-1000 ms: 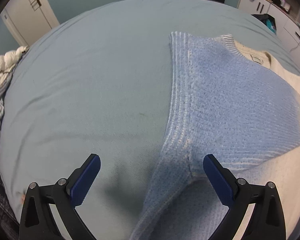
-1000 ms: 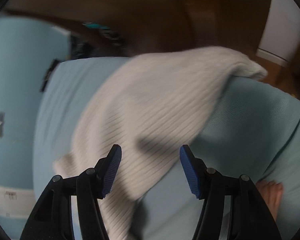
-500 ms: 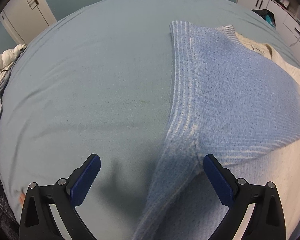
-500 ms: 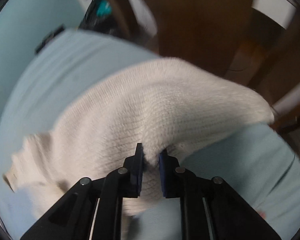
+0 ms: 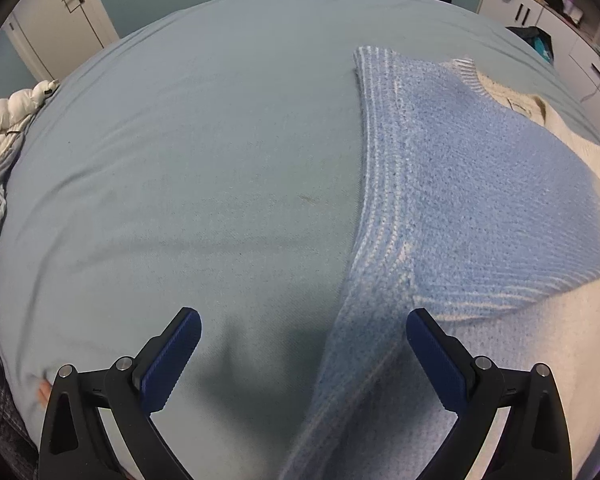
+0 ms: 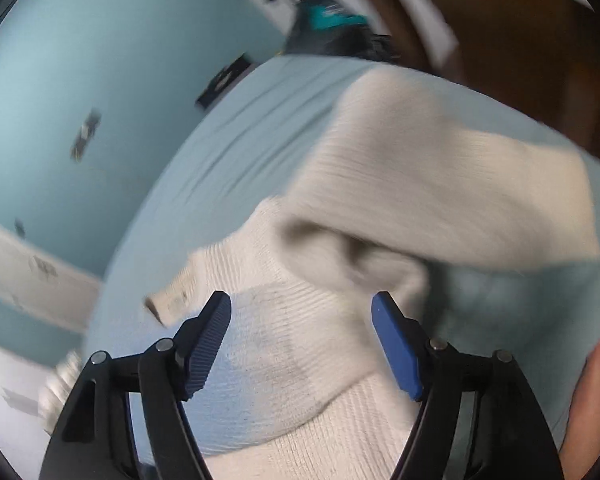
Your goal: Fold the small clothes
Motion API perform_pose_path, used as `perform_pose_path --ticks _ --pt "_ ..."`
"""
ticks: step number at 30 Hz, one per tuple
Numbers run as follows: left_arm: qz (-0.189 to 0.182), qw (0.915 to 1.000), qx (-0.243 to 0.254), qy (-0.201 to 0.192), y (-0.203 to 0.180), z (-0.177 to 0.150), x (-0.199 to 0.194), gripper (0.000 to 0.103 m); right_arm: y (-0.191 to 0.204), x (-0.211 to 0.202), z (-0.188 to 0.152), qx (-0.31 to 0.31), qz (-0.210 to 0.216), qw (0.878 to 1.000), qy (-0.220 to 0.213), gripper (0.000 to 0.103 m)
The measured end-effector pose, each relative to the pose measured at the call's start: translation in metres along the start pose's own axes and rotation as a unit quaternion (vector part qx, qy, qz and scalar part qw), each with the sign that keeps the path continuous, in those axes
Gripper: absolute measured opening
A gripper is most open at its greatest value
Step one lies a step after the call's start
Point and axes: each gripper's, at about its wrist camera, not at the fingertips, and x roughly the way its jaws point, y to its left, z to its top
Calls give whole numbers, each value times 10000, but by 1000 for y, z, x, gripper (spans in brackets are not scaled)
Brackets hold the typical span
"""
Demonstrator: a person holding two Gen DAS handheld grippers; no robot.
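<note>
The left gripper [image 5: 302, 346] is spread wide, empty — the blue knit panel of the sweater [image 5: 480, 208] lies beyond its right finger on the bedsheet [image 5: 204, 168]. The right gripper [image 6: 301, 330] gapes too, with the cream sleeve [image 6: 440, 184] folded just past its fingertips

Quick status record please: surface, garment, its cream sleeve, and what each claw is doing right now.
surface: pale blue bed sheet
garment: blue and cream knit sweater, lying flat on the sheet
sleeve: cream sleeve folded across the body; view blurred
left claw: open, empty, over the sweater's left edge
right claw: open, empty, above the cream knit
other: white puffy bedding at the bed's edge
</note>
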Motion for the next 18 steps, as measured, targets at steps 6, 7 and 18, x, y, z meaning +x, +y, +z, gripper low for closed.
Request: perform_pose_path --ticks 6,7,18 --pt "86 9999 -74 22 9 -2 2 103 -107 -23 20 1446 -474 9874 -434 70" --pt "69 9999 -131 25 9 -1 3 103 -125 -22 24 1649 -701 9828 -444 70" --pt "84 9997 -225 110 1 -1 10 103 -141 40 83 1071 -1933 9745 385 61"
